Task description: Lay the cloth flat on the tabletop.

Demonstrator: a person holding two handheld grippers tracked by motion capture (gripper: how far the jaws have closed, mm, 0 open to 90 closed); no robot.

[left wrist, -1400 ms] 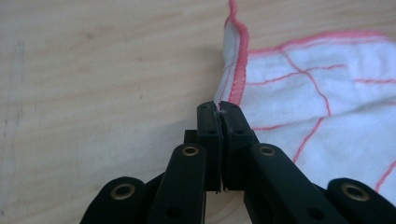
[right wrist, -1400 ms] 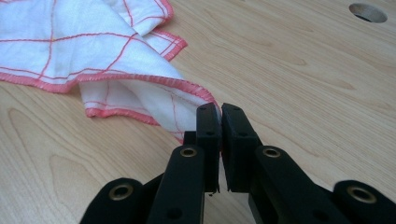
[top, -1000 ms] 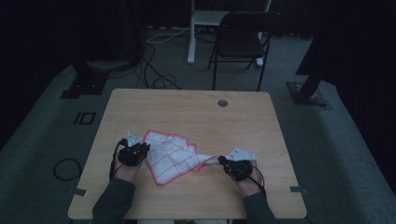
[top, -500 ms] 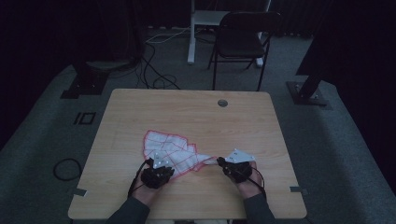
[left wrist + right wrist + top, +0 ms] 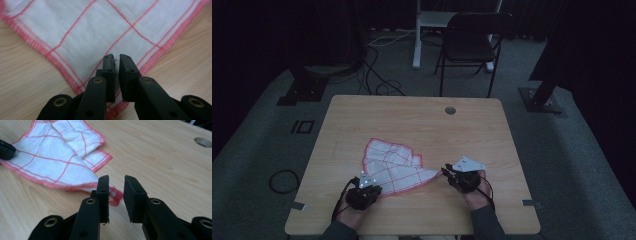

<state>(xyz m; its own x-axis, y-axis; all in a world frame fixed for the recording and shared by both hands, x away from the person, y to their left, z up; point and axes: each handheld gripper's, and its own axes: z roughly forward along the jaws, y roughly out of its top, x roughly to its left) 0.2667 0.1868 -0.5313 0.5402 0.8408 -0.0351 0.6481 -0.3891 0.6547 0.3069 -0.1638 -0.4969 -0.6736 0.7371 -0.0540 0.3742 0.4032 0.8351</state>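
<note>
The cloth [image 5: 392,167], white with red grid lines and a red hem, lies partly folded near the table's [image 5: 362,115] front edge, about midway between its 2 front corners. The left gripper [image 5: 115,58] has just been closing and now pinches the cloth's near corner, jaws almost together with fabric between them. The right gripper [image 5: 116,182] has just been opening; its jaws stand apart with the cloth's right tip lying loose between them, unpressed. To fold well, I would keep the left pinch firm, lift that corner only slightly, carry it straight over to meet the far hem, and keep the right gripper clear of the tip.
</note>
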